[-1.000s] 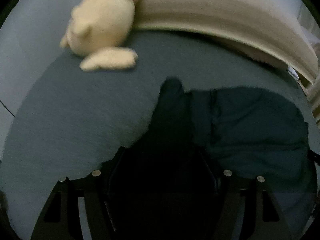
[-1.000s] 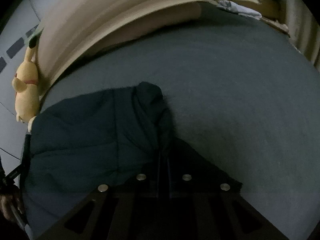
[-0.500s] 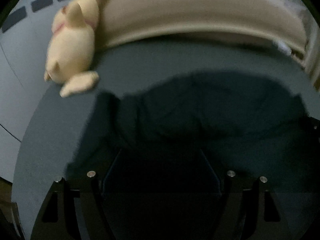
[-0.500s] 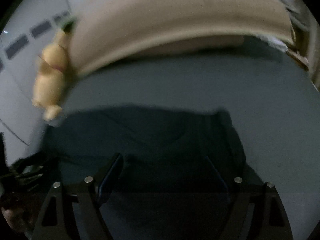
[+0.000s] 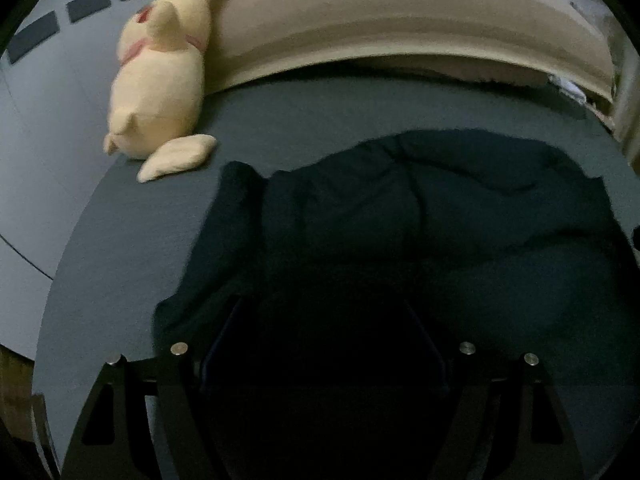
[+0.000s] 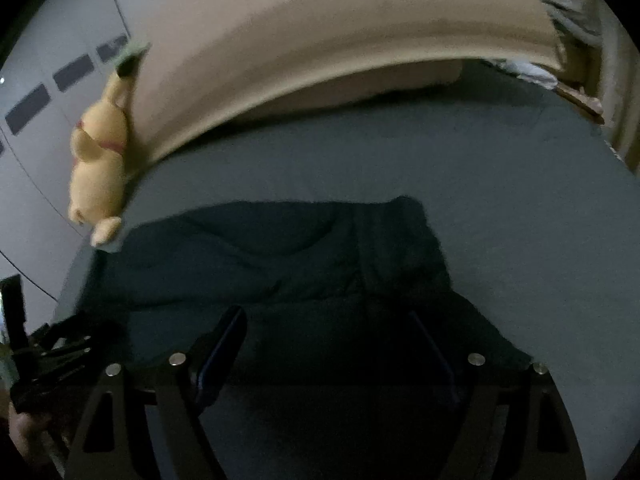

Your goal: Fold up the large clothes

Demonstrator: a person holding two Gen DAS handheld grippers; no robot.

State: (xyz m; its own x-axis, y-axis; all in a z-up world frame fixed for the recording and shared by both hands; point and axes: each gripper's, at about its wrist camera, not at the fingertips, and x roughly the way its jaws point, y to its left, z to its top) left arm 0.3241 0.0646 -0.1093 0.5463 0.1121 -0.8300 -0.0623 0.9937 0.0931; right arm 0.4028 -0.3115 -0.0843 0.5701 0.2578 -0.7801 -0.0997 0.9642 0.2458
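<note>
Jaws of both grippers stand wide, nothing pinched between the pads. Right gripper [image 6: 324,332]: its jaws have just been opening, dark cloth lying below the gap but not clamped. Left gripper [image 5: 324,320]: jaws spread, likewise over cloth, too dim to tell if the pads brush it.

Dark garment [image 5: 420,220] lies bunched in a thick folded mass on the grey-blue bed sheet [image 6: 500,208], directly ahead of both sets of fingers. One narrow fold of it sticks out toward the far side, seen at the left edge of the mass in the left wrist view.

Left gripper also shows at lower left of the right wrist view.

Beyond the garment: bare sheet, then a beige headboard [image 5: 400,20]. Yellow plush toy [image 5: 160,80] lies at the bed's far left corner, touching the headboard. Pale wall behind.
</note>
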